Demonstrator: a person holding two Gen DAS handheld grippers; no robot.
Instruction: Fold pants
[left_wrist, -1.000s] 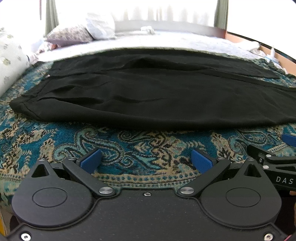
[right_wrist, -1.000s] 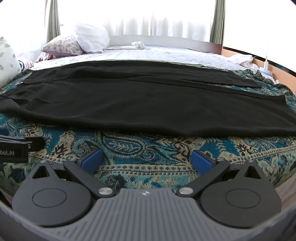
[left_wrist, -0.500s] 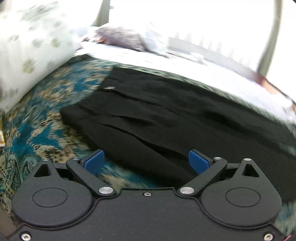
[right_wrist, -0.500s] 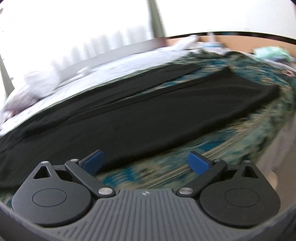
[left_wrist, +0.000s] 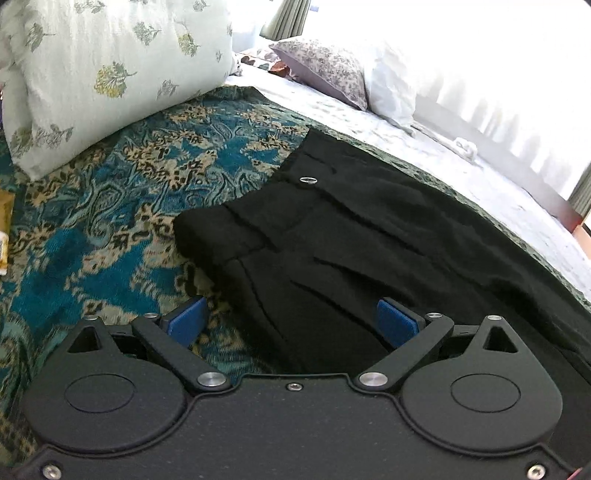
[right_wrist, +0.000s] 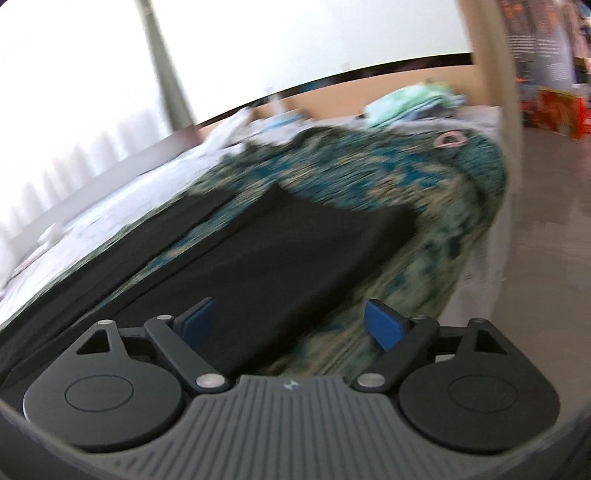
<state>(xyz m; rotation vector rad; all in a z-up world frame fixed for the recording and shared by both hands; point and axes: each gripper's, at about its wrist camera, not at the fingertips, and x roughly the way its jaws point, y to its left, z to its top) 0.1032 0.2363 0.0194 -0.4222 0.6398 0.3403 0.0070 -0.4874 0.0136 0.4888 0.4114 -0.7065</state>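
Note:
Black pants (left_wrist: 369, 240) lie flat across a teal patterned bedspread (left_wrist: 92, 229). The left wrist view shows the waistband end, with a small metal ring (left_wrist: 308, 180) near the top edge. My left gripper (left_wrist: 291, 323) is open and empty, low over the near corner of the waistband. The right wrist view is blurred and shows the leg ends (right_wrist: 295, 251) of the pants near the bed's corner. My right gripper (right_wrist: 290, 325) is open and empty, just above the near leg's edge.
A large leaf-print pillow (left_wrist: 103, 74) lies at the left, and two smaller pillows (left_wrist: 332, 70) further back. A white sheet (left_wrist: 461, 173) lies beyond the pants. The bed's edge and the floor (right_wrist: 546, 221) are at the right. A pile of clothes (right_wrist: 406, 99) sits beyond.
Both grippers have swung apart from the middle of the pants: the left one leftwards to the waistband end, the right one rightwards to the leg ends. Both stayed open.

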